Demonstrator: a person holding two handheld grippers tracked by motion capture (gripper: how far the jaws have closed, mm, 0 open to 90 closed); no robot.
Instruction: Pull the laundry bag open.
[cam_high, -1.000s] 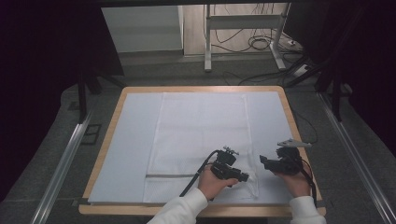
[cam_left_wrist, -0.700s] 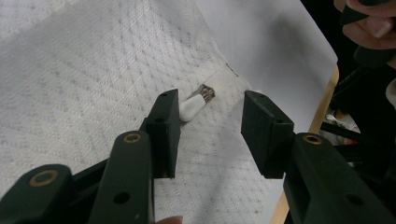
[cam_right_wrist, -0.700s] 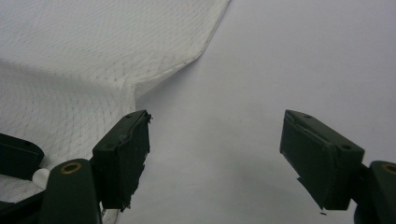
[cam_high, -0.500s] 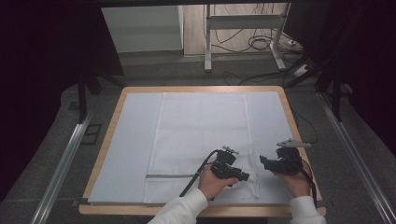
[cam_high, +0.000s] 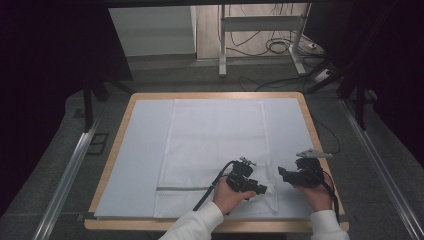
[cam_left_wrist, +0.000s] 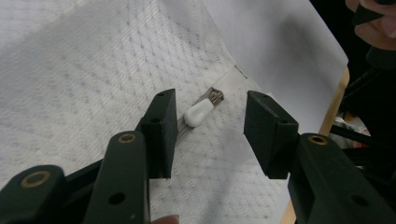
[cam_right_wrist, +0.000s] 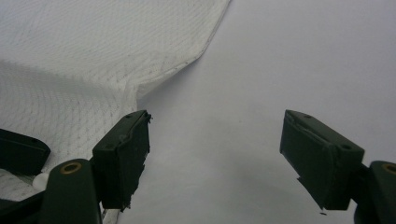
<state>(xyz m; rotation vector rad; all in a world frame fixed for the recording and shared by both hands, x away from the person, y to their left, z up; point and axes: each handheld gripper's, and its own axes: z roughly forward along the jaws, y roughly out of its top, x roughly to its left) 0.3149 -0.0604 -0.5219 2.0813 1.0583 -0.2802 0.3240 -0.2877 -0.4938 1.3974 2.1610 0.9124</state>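
Note:
A white mesh bag (cam_high: 215, 145) lies flat on the white-covered table, its grey zipper (cam_high: 182, 188) running along the near end. My left gripper (cam_high: 262, 190) hovers low over the zipper's right end. In the left gripper view its jaws (cam_left_wrist: 208, 135) stand apart and have just been opening. The white zipper pull (cam_left_wrist: 197, 113) lies between them, nearer the left jaw, with neither pad pressing on it. My right gripper (cam_high: 281, 173) sits just right of the bag's edge, open (cam_right_wrist: 217, 158) over bare white cover, with the mesh bag (cam_right_wrist: 93, 56) to its left.
The white cover (cam_high: 142, 150) spans a wooden table whose rim (cam_high: 116, 145) shows all round. Metal rails (cam_high: 65, 175) run along both sides on the floor. A desk frame and cables (cam_high: 280, 45) stand beyond the far edge.

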